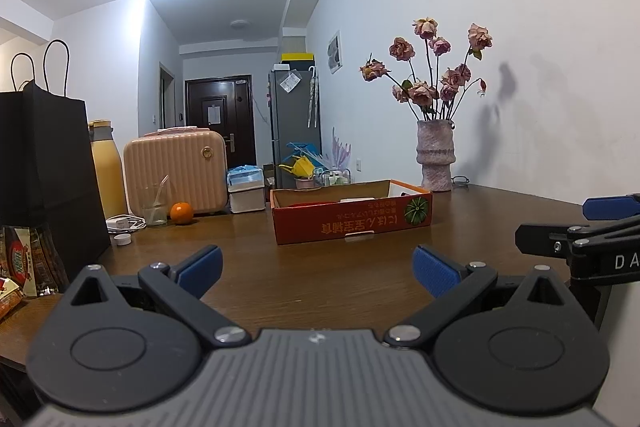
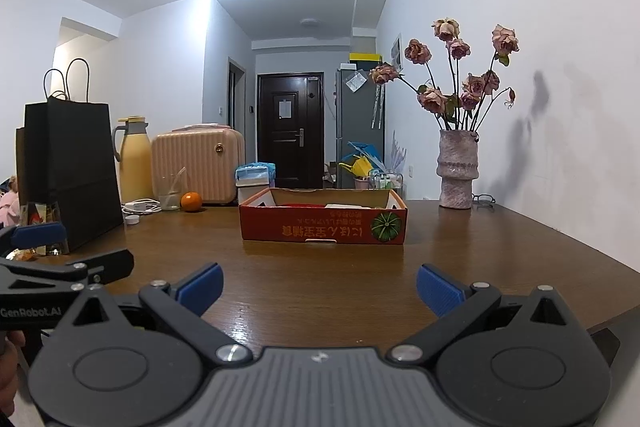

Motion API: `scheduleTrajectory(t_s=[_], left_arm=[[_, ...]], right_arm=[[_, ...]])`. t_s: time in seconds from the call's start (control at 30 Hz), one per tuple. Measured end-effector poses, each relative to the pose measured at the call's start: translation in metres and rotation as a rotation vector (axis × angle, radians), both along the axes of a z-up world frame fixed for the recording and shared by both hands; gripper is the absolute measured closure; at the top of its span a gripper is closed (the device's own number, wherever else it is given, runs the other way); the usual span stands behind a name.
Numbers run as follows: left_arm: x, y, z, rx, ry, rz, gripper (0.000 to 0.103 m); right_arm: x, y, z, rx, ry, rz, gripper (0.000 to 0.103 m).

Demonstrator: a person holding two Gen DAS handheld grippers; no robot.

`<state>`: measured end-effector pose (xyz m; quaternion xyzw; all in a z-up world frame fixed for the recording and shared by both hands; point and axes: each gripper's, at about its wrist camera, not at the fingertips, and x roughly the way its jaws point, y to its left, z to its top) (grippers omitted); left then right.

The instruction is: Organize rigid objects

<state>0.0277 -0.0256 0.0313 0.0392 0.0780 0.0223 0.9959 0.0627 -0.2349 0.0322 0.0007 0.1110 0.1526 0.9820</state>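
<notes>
An open red cardboard box [image 1: 352, 223] with a pumpkin picture stands on the brown wooden table [image 1: 320, 275], ahead of both grippers; it also shows in the right wrist view [image 2: 323, 225]. Red and white items lie inside, mostly hidden by its wall. My left gripper [image 1: 318, 269] is open and empty, low over the near table. My right gripper [image 2: 320, 287] is open and empty beside it, to the right. An orange [image 1: 181, 213] and a glass [image 1: 154, 205] stand at the far left.
A black paper bag [image 1: 44, 179], snack packets [image 1: 24, 267], a yellow flask [image 1: 107, 171], a pink case [image 1: 176, 171], a white charger [image 1: 126, 223] and a tissue box [image 1: 246, 189] line the left and back. A vase of dried roses [image 1: 436, 155] stands by the right wall.
</notes>
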Motion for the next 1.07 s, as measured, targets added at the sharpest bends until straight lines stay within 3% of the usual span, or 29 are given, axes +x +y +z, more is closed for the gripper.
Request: scheduleTrajectory(t_s=[1.07], left_arm=[[0.0002, -0.0043, -0.0015, 0.01, 0.009, -0.017, 0.0]], right_arm=[[0.0027, 0.0, -0.0049, -0.002, 0.013, -0.009, 0.0]])
